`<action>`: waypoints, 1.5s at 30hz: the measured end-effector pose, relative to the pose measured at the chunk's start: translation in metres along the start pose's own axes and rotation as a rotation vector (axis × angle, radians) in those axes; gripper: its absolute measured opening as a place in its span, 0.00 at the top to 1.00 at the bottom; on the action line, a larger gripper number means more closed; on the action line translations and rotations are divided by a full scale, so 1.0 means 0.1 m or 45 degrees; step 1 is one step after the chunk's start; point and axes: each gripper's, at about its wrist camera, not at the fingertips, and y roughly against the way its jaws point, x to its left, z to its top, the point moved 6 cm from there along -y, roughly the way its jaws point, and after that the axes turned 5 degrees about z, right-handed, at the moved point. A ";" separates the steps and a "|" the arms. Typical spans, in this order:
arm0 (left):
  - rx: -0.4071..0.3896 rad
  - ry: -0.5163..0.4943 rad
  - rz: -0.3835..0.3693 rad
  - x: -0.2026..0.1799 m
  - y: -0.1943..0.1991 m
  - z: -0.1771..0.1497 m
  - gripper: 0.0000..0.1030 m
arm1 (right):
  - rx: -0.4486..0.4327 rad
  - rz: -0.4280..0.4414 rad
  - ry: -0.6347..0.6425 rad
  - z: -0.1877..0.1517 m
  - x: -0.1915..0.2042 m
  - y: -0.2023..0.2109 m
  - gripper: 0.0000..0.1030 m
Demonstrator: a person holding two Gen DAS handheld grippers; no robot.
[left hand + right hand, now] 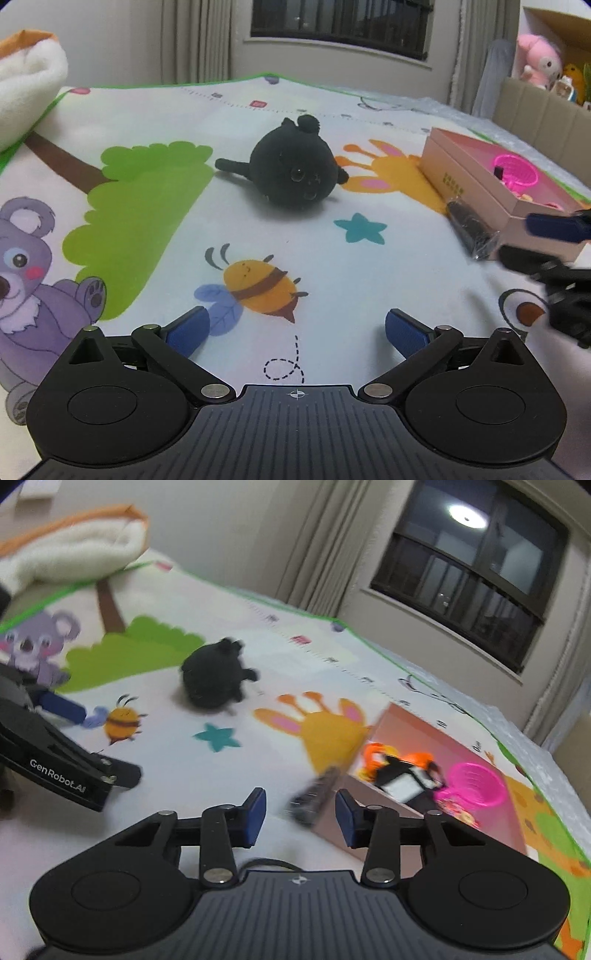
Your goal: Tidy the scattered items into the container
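A round black plush toy (293, 173) with small ears, a thin tail and glossy eyes lies on the cartoon play mat (155, 122), straight ahead of the left tongs (295, 328) and well apart from them; from the right tongs (300, 814) it sits ahead and to their left, blurred. A dark wrapped packet (469, 230), long and slim with crinkled clear film at its end, lies on the mat touching the near side of the pink box (469, 184); it is just ahead of the right tongs, in line with the gap between their blue pads (256, 812). The box, open on top, stands ahead and to the right of both tongs and holds a pink plastic basket (476, 784), an orange item (376, 757) and a black-and-white piece (400, 784), all smeared by blur. Both tongs are spread wide and hold nothing. The right tongs reach in at the right edge of the left wrist view, close to the box corner; the left tongs show at the left edge of the right wrist view. A folded white blanket (29, 81) with orange trim lies far ahead to the left, and plush toys (541, 61) sit on a shelf far to the right.
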 end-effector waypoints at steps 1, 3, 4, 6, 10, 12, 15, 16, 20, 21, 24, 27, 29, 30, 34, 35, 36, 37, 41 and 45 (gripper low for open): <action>-0.006 -0.001 -0.001 -0.02 -0.01 0.00 0.00 | 0.008 -0.028 0.035 0.01 0.06 -0.04 0.62; -0.018 -0.006 -0.001 -0.01 0.02 -0.05 0.00 | 0.026 -0.076 0.089 0.00 0.13 -0.11 0.65; -0.021 -0.004 -0.003 -0.01 0.02 -0.06 0.00 | 0.041 -0.094 0.106 0.00 0.16 -0.14 0.68; -0.028 0.008 -0.013 0.00 0.01 -0.06 0.00 | 0.066 -0.138 0.139 -0.02 0.19 -0.20 0.71; -0.046 0.018 -0.016 0.00 0.03 -0.08 0.00 | 0.091 -0.191 0.198 -0.05 0.23 -0.28 0.71; -0.045 0.003 -0.001 -0.02 0.02 -0.08 0.00 | 0.100 -0.207 0.217 -0.07 0.25 -0.32 0.71; -0.046 -0.013 0.015 -0.04 0.02 -0.09 0.00 | 0.101 -0.234 0.276 -0.08 0.29 -0.39 0.71; -0.045 -0.011 0.014 -0.03 0.02 -0.09 0.00 | 0.106 -0.244 0.294 -0.09 0.30 -0.42 0.71; -0.043 -0.005 0.012 -0.03 0.01 -0.09 0.00 | 0.127 -0.290 0.351 -0.10 0.27 -0.53 0.71; -0.043 -0.008 0.015 -0.03 0.01 -0.09 0.00 | 0.129 -0.289 0.359 -0.10 0.28 -0.54 0.72; -0.042 -0.014 0.022 -0.04 0.00 -0.10 0.00 | 0.139 -0.258 0.372 -0.11 0.29 -0.48 1.00; -0.040 -0.025 0.035 -0.05 0.00 -0.10 0.00 | 0.130 -0.232 0.338 -0.14 0.26 -0.30 1.00; -0.039 -0.030 0.041 -0.06 0.00 -0.10 0.00 | 0.131 -0.206 0.288 -0.18 0.21 -0.16 1.00; -0.038 -0.031 0.044 -0.06 0.00 -0.09 0.00 | 0.129 -0.186 0.254 -0.20 0.18 -0.09 1.00; -0.035 -0.048 0.063 -0.08 -0.01 -0.09 0.00 | 0.093 -0.145 0.150 -0.23 0.10 0.12 1.00; -0.029 -0.050 0.063 -0.08 -0.01 -0.09 0.00 | 0.078 -0.130 0.109 -0.23 0.08 0.17 1.00; -0.020 -0.049 0.060 -0.07 -0.01 -0.08 0.00 | 0.067 -0.112 0.060 -0.24 0.04 0.22 0.98; -0.008 -0.045 0.053 -0.07 -0.01 -0.05 0.00 | 0.061 -0.097 0.010 -0.26 0.01 0.27 0.95; -0.052 0.050 -0.019 -0.02 0.00 0.22 0.00 | 0.045 -0.068 -0.202 -0.50 -0.22 0.38 0.60; -0.149 -0.034 -0.135 -0.31 0.02 0.54 0.00 | 0.058 -0.026 -0.432 -0.79 -0.47 0.36 0.45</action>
